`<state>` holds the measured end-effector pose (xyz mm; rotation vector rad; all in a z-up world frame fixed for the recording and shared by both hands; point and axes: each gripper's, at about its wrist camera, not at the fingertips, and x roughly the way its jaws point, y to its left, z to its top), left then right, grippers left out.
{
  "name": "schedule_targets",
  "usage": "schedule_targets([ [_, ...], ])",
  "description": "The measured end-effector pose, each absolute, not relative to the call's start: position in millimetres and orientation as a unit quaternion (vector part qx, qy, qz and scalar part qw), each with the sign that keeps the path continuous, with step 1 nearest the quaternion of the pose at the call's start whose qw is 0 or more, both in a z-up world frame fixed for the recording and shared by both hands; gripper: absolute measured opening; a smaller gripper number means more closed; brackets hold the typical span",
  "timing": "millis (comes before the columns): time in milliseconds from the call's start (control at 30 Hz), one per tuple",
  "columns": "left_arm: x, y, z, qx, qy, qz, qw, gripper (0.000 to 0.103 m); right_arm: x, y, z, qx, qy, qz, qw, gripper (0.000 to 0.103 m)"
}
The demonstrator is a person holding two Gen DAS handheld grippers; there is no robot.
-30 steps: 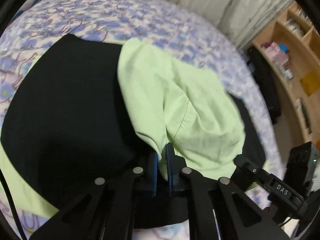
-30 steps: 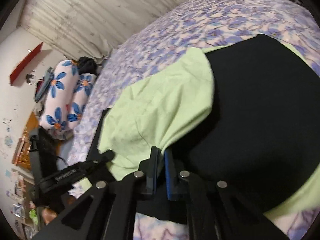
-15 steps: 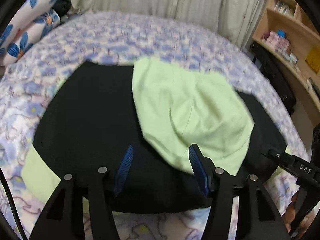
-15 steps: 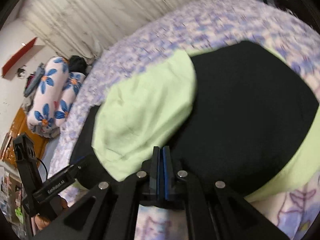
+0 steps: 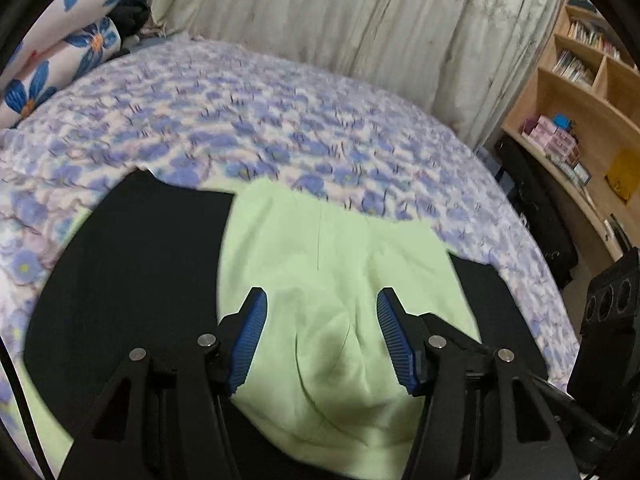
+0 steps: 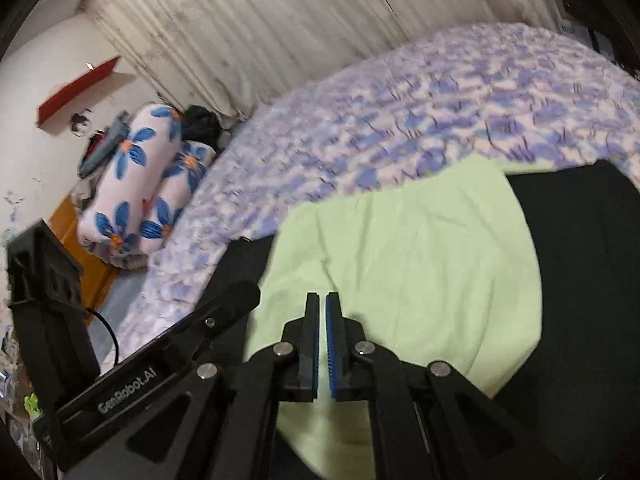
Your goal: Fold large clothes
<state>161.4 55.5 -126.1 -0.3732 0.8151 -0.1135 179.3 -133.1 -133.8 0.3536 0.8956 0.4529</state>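
- The left gripper (image 5: 321, 336) has its fingers (image 5: 250, 340) spread apart, and nothing is pressed between them; the green cloth only lies under the gap.
- The right gripper (image 6: 322, 344) has its fingers (image 6: 333, 350) clenched together with nothing between them, as far as the right wrist view shows.
- Just past both grippers lies the light green flap (image 5: 332, 264), a folded-over part of the garment, with a soft crease and a shallow hollow near the fingers.
- The flap rests on the black garment body (image 5: 132, 264), which spreads wide to the left and right and shows green edges at the near left.
- All of it lies flat on the bed (image 5: 248, 120) with its blue flower cover, towards the near side.
- I judge the cloth to be light, soft and without any stiffness; it will sag and wrinkle when lifted, but it is not fragile.
- It is probably a little slippery layer on layer, so the green flap may slide when the black part is pulled.
- A good hold seems to be at an outer edge or corner, pinching both layers together, one gripper at each end of the same side.
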Motion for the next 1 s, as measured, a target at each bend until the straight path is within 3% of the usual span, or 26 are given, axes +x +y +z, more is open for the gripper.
schedule_targets([
  [133,177.4,45.3,-159.3,-0.17,0.435,-0.05,0.883,0.054,185.4,-154.5,-159.7,0.16,0.456,0.162,0.86,0.003],
  [233,180.8,46.2,-176.8,-0.152,0.453,-0.025,0.878,0.044,181.9,-188.4,-168.2,0.157,0.453,0.107,0.871,0.003],
  [333,177.1,47.2,-178.8,-0.148,0.449,-0.031,0.881,0.044,177.6,-215.5,-174.4,0.206,0.46,0.117,0.856,0.0],
  [533,172.1,47.1,-171.9,-0.142,0.458,-0.025,0.877,0.046,170.4,-209.1,-161.5,0.192,0.458,0.105,0.862,0.003],
  [700,163.1,46.7,-157.8,-0.139,0.459,-0.015,0.877,0.053,165.4,-204.2,-154.4,0.2,0.457,0.109,0.86,0.006],
  [1000,140.4,46.7,-136.3,-0.132,0.458,-0.011,0.879,0.054,145.1,-198.7,-138.5,0.2,0.455,0.116,0.86,0.006],
])
